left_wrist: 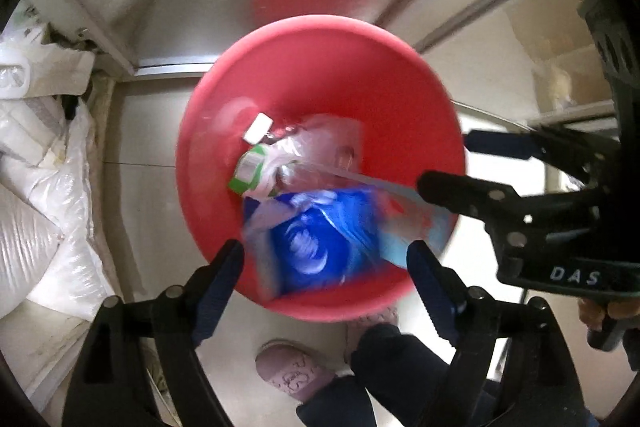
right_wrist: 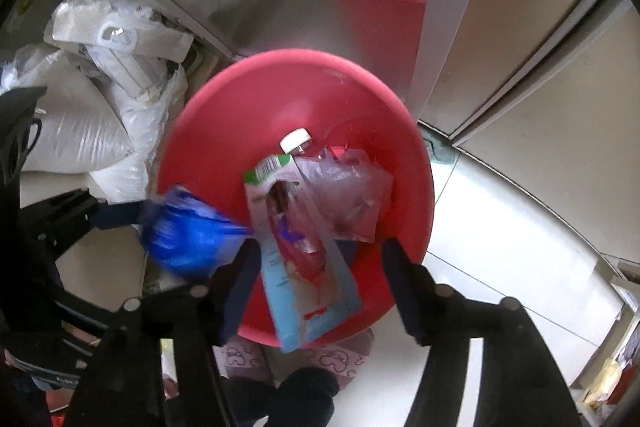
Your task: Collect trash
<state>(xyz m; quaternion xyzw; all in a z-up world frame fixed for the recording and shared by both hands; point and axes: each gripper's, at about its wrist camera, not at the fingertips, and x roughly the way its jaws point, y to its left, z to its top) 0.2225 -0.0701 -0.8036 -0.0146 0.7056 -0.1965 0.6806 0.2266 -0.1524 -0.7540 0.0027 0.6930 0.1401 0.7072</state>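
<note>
In the left wrist view the left gripper (left_wrist: 325, 259) stands spread over the red bin (left_wrist: 320, 39), and the blue wrapper (left_wrist: 316, 243) between its fingers is blurred — contact is not visible. In the right wrist view the right gripper (right_wrist: 320, 267) is also spread, the light-blue carton (right_wrist: 308, 291) lies loose over the bin's near rim — its print is unreadable.
</note>
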